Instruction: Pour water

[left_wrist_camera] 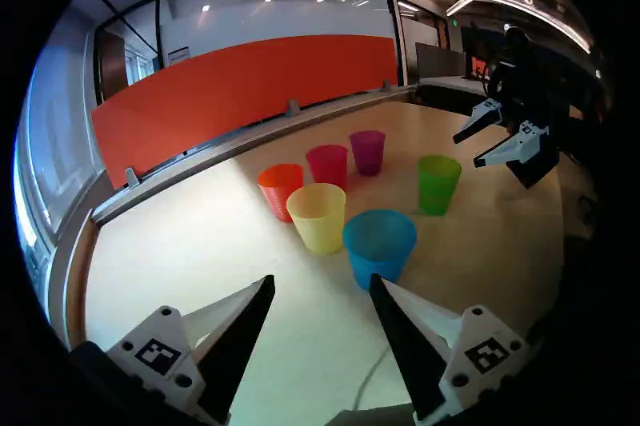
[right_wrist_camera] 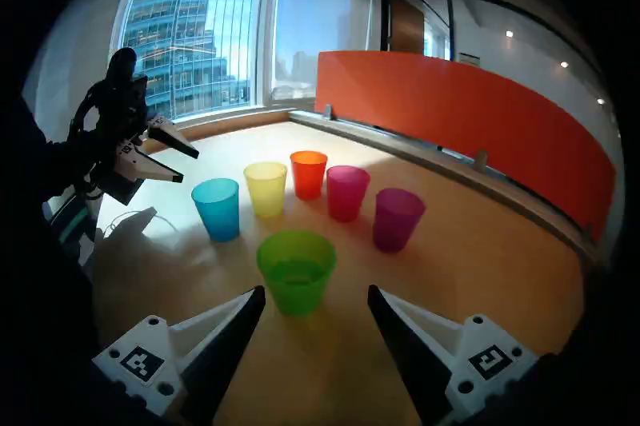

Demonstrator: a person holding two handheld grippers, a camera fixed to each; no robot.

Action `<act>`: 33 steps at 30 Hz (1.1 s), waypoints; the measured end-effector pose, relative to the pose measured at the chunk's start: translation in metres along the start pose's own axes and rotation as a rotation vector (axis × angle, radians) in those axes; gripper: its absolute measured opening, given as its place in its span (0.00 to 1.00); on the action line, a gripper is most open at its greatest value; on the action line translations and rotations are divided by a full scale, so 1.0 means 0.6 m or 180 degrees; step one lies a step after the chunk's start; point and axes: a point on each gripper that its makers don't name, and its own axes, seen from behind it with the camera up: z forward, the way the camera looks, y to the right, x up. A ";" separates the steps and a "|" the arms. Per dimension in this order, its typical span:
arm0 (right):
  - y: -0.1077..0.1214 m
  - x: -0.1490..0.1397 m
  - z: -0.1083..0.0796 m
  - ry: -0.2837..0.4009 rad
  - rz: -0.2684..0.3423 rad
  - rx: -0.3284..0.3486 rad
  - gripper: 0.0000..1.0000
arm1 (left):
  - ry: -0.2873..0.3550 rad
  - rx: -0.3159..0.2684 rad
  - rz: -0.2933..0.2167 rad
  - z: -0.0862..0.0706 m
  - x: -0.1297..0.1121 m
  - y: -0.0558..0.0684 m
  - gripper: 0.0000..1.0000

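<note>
Plainly upright, translucent green cup (right_wrist_camera: 296,270)

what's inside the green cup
The green cup seems to hold a little water low down, nothing else. Its near wall hides part of the bottom.

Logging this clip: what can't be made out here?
- Water level in the orange cup, pink cup and purple cup: left gripper view, interiors hidden by their own walls.
- What holds the left gripper: right gripper view, a backlit silhouette against the window.
- What holds the right gripper: left gripper view, dark against the dim background.
</note>
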 end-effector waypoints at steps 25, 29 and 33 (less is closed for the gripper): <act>0.123 0.072 -0.064 0.0657 0.0349 -0.1222 0.99 | 0.0642 0.0912 -0.0359 -0.033 0.066 -0.087 0.87; 0.137 0.083 -0.074 0.0774 0.0377 -0.1423 0.99 | 0.0734 0.1030 -0.0438 -0.039 0.071 -0.097 0.87; 0.148 0.095 -0.085 0.0899 0.0411 -0.1582 0.99 | 0.0860 0.1151 -0.0539 -0.044 0.079 -0.105 0.87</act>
